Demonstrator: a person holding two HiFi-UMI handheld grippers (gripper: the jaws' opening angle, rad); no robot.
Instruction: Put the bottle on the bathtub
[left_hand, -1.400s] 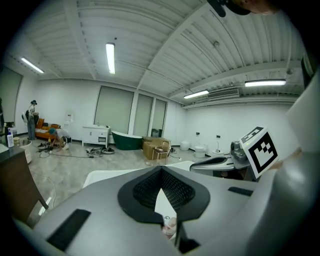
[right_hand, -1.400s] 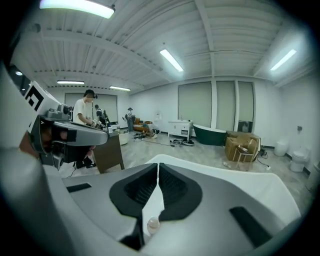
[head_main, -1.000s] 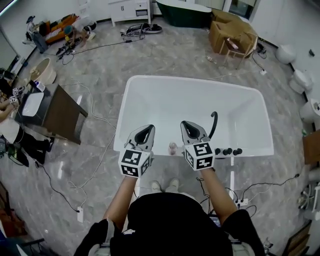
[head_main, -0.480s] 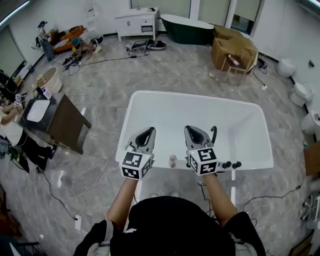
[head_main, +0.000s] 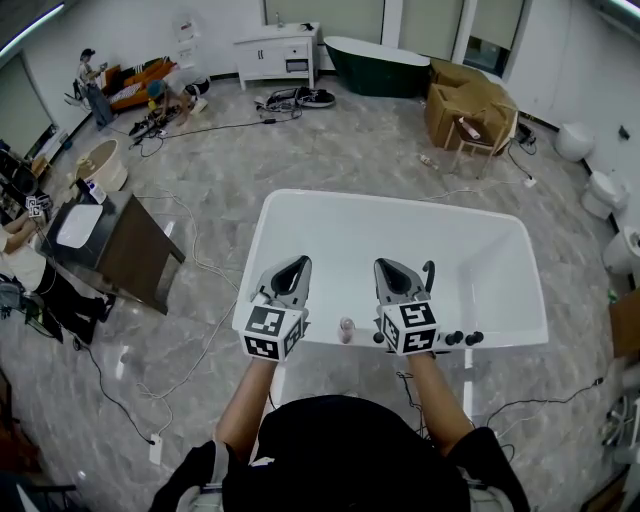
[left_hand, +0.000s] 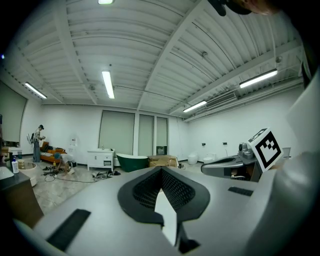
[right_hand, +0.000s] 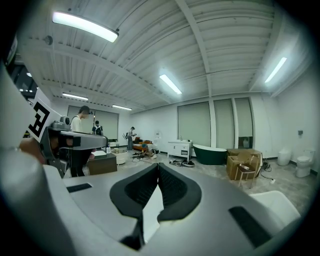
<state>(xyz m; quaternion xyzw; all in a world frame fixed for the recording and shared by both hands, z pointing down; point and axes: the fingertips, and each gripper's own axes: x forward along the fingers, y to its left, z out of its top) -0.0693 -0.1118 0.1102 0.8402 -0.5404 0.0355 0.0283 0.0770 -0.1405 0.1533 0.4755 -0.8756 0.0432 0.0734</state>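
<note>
So the bottle (head_main: 346, 328) is standing upright on the near rim of the white bathtub (head_main: 300, 205), on the side closest to the person, and nothing's touching it. It sits between the two claws, with the left claw (head_main: 294, 268) off to its left and the right claw (head_main: 393, 268) off to its right. Both are held over the near edge and point out across the basin. Both claws are closed up, tips together with nothing in between; the left gripper view and the right gripper view show that pretty clearly. Further right on the same rim there's a row of black knobs (head_main: 458, 339) and a black curved spout (head_main: 429, 275). Way off across the marble floor (head_main: 330, 150) there's a dark green tub (head_main: 378, 50) and some cardboard boxes (head_main: 462, 88).
</note>
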